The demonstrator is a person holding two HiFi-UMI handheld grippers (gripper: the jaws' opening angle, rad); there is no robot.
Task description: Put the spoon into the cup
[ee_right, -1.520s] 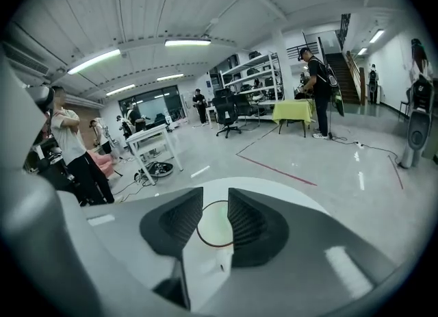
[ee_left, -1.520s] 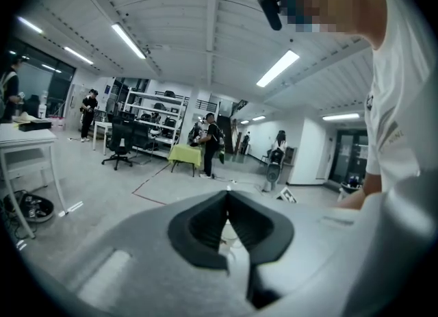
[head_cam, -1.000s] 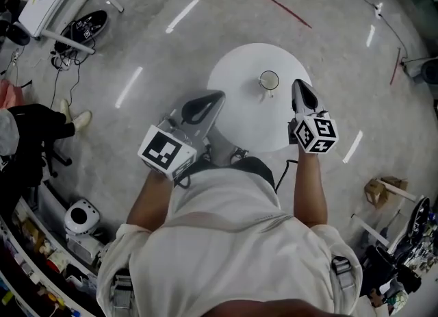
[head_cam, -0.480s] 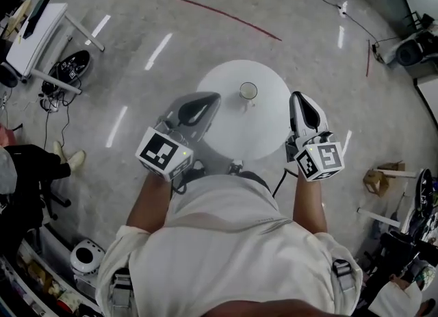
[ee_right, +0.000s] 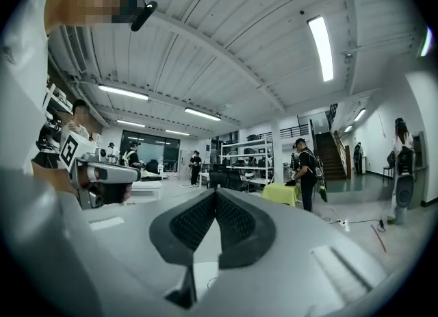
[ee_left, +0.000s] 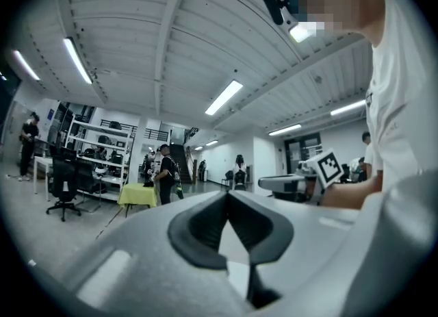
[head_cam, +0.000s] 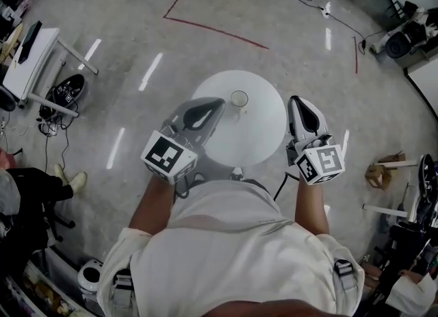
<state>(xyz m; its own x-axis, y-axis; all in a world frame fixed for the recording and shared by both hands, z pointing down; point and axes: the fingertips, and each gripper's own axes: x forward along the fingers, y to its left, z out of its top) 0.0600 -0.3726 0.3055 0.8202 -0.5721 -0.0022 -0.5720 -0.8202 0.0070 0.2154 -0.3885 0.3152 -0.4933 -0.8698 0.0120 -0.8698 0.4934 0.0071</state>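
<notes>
A small glass cup (head_cam: 239, 98) stands near the far edge of the round white table (head_cam: 256, 137) in the head view. I cannot make out the spoon at this size. My left gripper (head_cam: 217, 103) hovers over the table's left edge, left of the cup, its jaws together and empty. My right gripper (head_cam: 298, 100) hangs past the table's right edge, also shut with nothing in it. Both point level into the room, high above the table. In the left gripper view the jaws (ee_left: 227, 194) meet at the tip, and so do those in the right gripper view (ee_right: 215, 191).
Around the table is grey floor with a red tape line (head_cam: 212, 28). A white desk (head_cam: 34, 55) and black shoes (head_cam: 65, 93) lie at the left, a cardboard box (head_cam: 383, 172) at the right. Standing people (ee_left: 164, 179) and a yellow-covered table (ee_right: 284, 192) are across the room.
Both grippers have risen away from the table. The right one has drifted from over the table to beyond its right edge. The table and cup look smaller and farther off.
</notes>
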